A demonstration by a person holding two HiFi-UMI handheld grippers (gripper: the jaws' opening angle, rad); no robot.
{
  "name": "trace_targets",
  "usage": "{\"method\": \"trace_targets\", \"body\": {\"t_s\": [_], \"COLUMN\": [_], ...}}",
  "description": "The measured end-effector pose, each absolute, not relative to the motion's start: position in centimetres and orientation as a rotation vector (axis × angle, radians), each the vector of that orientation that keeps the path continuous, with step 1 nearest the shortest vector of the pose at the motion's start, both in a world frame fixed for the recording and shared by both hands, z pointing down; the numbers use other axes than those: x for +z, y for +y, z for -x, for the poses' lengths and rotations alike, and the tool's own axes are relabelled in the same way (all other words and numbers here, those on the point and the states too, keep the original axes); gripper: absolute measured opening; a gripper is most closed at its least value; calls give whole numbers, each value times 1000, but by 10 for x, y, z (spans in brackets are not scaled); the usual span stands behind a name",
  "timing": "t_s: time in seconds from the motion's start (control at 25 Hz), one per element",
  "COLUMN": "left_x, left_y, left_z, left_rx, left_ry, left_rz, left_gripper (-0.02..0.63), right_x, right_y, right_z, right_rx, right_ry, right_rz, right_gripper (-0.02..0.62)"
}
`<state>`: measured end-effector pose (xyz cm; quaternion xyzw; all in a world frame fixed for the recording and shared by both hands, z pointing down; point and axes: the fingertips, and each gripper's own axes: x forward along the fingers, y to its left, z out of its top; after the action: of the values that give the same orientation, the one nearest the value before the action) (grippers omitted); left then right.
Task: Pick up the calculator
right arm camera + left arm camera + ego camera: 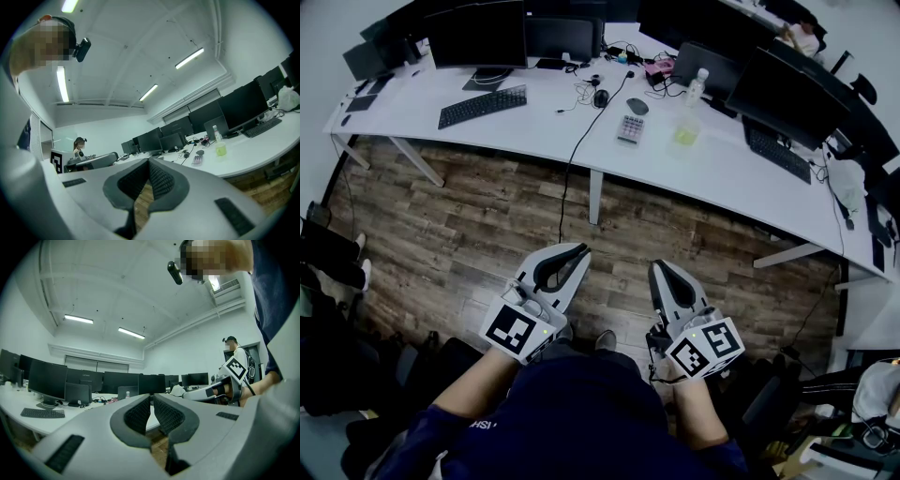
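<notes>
The calculator [630,128] is small and grey with rows of keys. It lies on the long white desk [534,112], near the middle and far ahead of me. The right gripper view shows the calculator [197,160] beyond the jaws, to the right. My left gripper [581,251] and right gripper [659,267] are held low over the wooden floor, close to my body and well short of the desk. Both point forward. Each has its jaws shut with the tips meeting, left gripper [151,397] and right gripper [149,161], and nothing is between them.
Next to the calculator are a dark mouse [637,106], a yellow-green cup [685,134] and a clear bottle [697,86]. A black keyboard [482,105] lies to the left, and another keyboard [778,155] to the right. Monitors [478,36] line the back. Cables [581,131] hang over the front edge.
</notes>
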<state>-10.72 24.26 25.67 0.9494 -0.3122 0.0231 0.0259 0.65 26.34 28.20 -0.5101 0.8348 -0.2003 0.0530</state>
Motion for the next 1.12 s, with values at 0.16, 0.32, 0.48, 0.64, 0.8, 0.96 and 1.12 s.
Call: {"method": "trace_targets", "body": {"t_s": [0.16,0.32,0.48,0.64,0.8,0.96,1.12], "left_x": [256,256,256,255,255,255,255], "left_y": [243,242,241,240,240,241,242], "left_z": [107,107,106,104,104,104,104], "left_rx": [70,75,75,77,76,76,76], "left_ry": [-965,-964,-964,-962,-959,-957,-959], "left_rz": [-2936,-2933,-2931,-2931,-2932,-2933,-2933], "left_gripper": [44,54,61,75,91,103,118], "right_x": [281,282,282,281,281,281,281], "right_y": [263,263,262,261,261,262,262], "right_z": [-6,-6,-7,-8,-8,-8,-8], "right_rx": [-609,-614,-617,-616,-616,-613,-614], "right_ry": [2539,2539,2539,2537,2536,2534,2531], "right_rz": [1547,1546,1545,1543,1545,1545,1548], "right_gripper": [3,3,3,3,3,3,3]}}
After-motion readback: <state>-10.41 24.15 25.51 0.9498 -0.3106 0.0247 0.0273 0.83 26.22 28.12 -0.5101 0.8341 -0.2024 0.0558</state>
